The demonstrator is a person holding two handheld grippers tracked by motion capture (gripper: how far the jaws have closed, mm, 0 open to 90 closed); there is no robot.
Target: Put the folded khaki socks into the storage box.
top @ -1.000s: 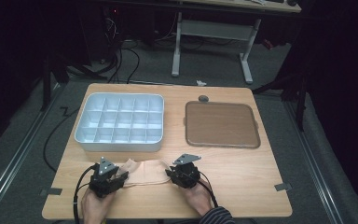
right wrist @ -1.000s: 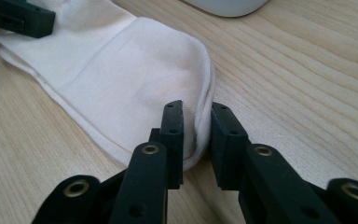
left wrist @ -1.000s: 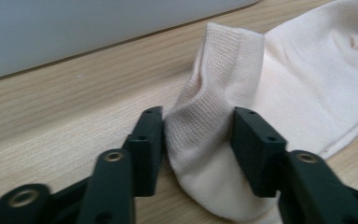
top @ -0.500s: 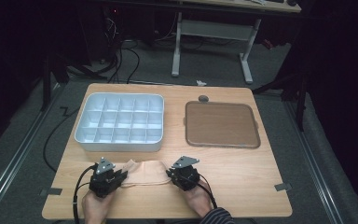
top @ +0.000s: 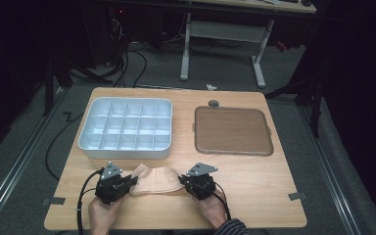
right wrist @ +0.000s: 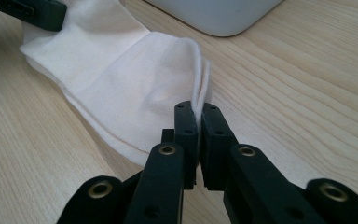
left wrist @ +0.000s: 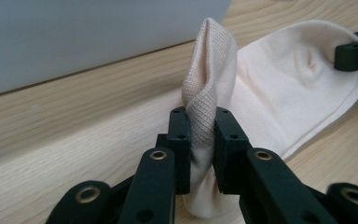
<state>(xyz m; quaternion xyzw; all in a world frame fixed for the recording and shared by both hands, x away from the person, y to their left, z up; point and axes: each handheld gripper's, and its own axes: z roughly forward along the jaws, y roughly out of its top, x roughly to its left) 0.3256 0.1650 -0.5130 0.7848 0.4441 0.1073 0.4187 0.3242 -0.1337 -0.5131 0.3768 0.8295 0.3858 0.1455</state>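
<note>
High view: sock [top: 157,178] pinched between both hand-held grippers, seemingly taut.

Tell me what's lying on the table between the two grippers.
A pale sock, seen in the high view. The left gripper pinches one end of it and the right gripper pinches the other.

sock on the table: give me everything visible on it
The pale beige knit fabric sock lies near the front edge of the light wooden table, just in front of the white compartment tray without touching it. It looks soft, thin and finely ribbed. The left tongs have just been closing and now pinch one end, bunching it into an upright fold. The right tongs clamp the opposite edge. The middle rests mostly flat, slightly puckered.
</note>
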